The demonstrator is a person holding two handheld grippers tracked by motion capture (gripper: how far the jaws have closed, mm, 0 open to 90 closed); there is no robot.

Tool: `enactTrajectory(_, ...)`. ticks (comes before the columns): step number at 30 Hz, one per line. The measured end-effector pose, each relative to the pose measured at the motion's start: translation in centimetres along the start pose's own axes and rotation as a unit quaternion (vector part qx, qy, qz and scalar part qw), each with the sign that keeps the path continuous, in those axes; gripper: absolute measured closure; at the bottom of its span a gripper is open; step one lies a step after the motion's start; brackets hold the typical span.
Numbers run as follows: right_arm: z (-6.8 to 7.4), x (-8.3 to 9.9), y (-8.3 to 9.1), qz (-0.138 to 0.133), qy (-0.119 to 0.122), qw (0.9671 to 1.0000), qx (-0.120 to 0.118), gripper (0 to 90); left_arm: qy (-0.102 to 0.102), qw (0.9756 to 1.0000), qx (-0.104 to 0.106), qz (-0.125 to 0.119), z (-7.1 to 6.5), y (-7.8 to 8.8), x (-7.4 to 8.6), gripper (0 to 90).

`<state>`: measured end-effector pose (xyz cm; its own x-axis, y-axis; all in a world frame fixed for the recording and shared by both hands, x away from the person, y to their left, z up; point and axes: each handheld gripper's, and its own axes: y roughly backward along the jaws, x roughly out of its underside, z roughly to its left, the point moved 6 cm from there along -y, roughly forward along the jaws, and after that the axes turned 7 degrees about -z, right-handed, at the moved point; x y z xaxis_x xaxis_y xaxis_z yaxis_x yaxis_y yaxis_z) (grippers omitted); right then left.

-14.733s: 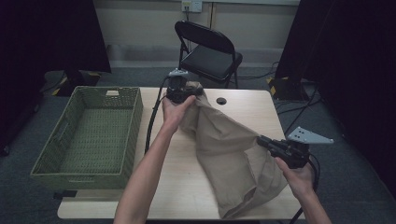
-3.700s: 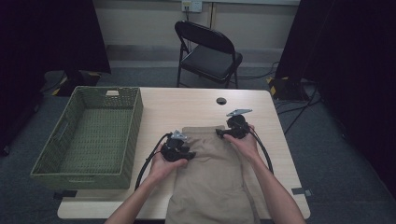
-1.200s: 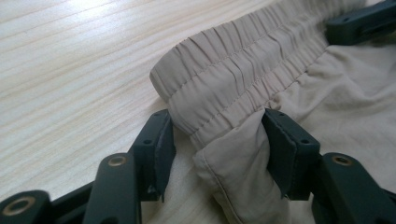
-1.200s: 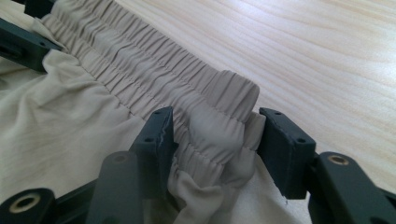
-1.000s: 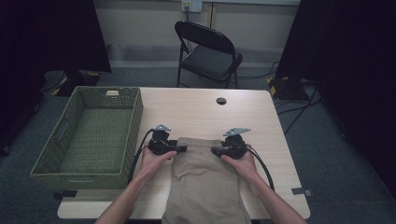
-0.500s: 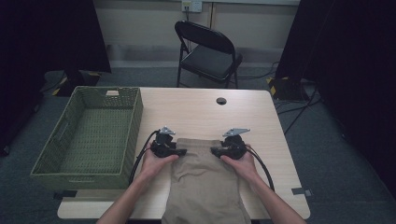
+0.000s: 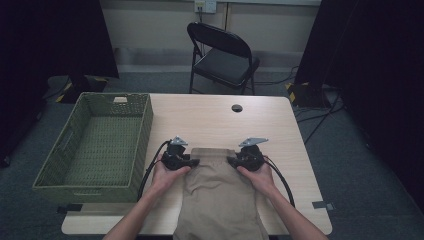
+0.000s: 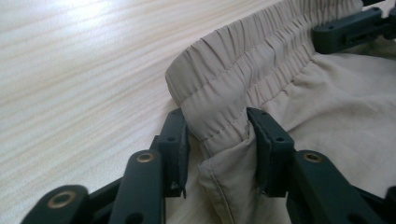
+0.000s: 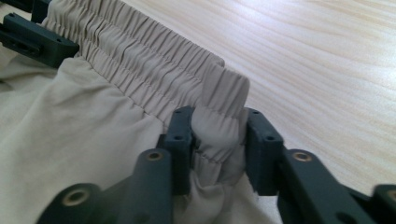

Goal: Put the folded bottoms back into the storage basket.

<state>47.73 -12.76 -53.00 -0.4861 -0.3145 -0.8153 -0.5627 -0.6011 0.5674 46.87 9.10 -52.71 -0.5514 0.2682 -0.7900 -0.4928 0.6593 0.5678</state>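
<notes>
**Two Grippers Pinch the Waistband of Beige Trousers**

A pair of beige trousers (image 7: 220,195) lies flat on a pale wooden table (image 7: 210,122), its elastic waistband (image 7: 214,152) pointing away from the person and its legs running off the near edge. The person's forearms come in from the bottom of the high view, one hand at each corner of the waistband.

The left gripper (image 7: 192,162) sits at the left corner. In the left gripper view its two black jaws have just been closing, and the gathered cloth of the waistband (image 8: 219,112) bulges up between them, both pads pressed against the fold. The jaws stand partly closed, held apart by the bunched cloth.

The right gripper (image 7: 232,161) sits at the opposite corner. In the right gripper view its jaws have likewise just been closing, and a fold of the waistband (image 9: 219,102) is squeezed between the pads, the cloth puckering below the grip. Each gripper view shows the other gripper's jaw farther off along the band.

A green woven basket (image 7: 50,170) stands at the table's left side, well apart from the trousers. A black folding chair (image 7: 222,57) stands beyond the far edge, and a dark round grommet (image 7: 237,108) is set into the tabletop near that edge. Black cables (image 7: 150,167) trail back from the grippers toward the person.
</notes>
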Motion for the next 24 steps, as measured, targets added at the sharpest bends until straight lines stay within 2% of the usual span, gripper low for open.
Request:
enactTrajectory(3, -0.1, -0.3, 0.2, -0.007, -0.007, 0.9999, -0.005, 69.9, -0.004, 1.0000, 0.004, -0.003, -0.2, 0.2, -0.4, 64.1)
enactTrajectory(5, -0.1, -0.5, 0.4, -0.012, -0.006, 0.9999, -0.005, 70.8, -0.003, 0.9999, 0.006, -0.013, -0.3, 0.3, -0.7, 64.9)
enactTrajectory(9, -0.2, -1.1, 0.9, -0.025, -0.013, 0.9996, -0.007, 71.3, 0.001, 0.9997, 0.006, -0.024, -0.3, 0.6, -0.9, 65.2)
enactTrajectory(10, -0.1, -1.5, 1.2, -0.036, -0.015, 0.9992, -0.008, 71.4, 0.004, 0.9995, 0.006, -0.031, -0.3, 0.8, -1.1, 65.2)
enactTrajectory(17, -0.2, -2.4, 2.1, -0.055, -0.019, 0.9982, -0.009, 71.4, 0.004, 0.9987, 0.007, -0.050, -0.6, 1.2, -1.8, 65.1)
enactTrajectory(20, -0.2, -2.7, 2.4, -0.061, -0.021, 0.9979, -0.010, 71.4, -0.002, 0.9986, 0.013, -0.052, -0.7, 1.6, -2.2, 65.1)
enactTrajectory(24, -0.1, -3.9, 3.2, -0.079, -0.021, 0.9965, -0.012, 71.4, -0.007, 0.9972, 0.014, -0.073, -0.9, 2.6, -3.4, 65.1)
